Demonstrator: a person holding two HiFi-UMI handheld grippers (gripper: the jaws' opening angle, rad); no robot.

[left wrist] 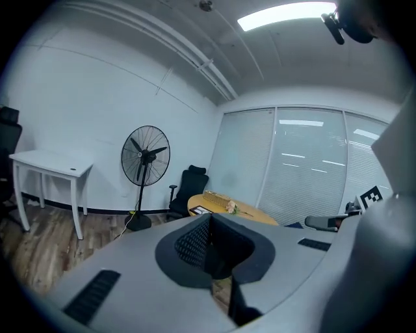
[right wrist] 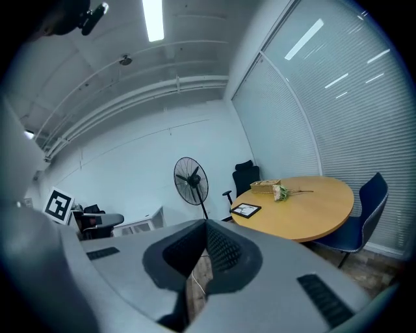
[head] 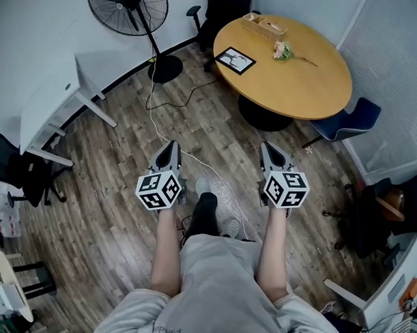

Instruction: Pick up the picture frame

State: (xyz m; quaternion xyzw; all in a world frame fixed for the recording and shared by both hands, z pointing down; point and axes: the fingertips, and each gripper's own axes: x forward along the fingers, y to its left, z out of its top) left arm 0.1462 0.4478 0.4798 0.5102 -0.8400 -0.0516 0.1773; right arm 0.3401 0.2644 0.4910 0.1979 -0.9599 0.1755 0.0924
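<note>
The frame (head: pixel 235 60) lies flat on the round desk (head: pixel 308 84), near its edge, with a flower (head: pixel 282 51) and a box (head: pixel 263 24) farther in. It's well ahead of us. Our left gripper (head: pixel 169 147) and right gripper (head: pixel 267 149) hang over the floor (head: pixel 114 200), well apart from it, fingers together, empty.

Two grey handheld grippers show at mid-frame in the head view: the left gripper (head: pixel 170 146) and the right gripper (head: pixel 268 149). At the upper right stands one round wooden table (head: pixel 308 84). It bears one black-framed picture frame (head: pixel 235 60), one pale wooden box (head: pixel 263 24) and one pink flower sprig (head: pixel 282 51). There is one black pedestal fan (head: pixel 129 11), one white desk (head: pixel 49 100) and one blue chair (head: pixel 350 120). Two black office chairs are plain, one at top centre (head: pixel 217 12) and one at the left edge (head: pixel 17 172).
</note>
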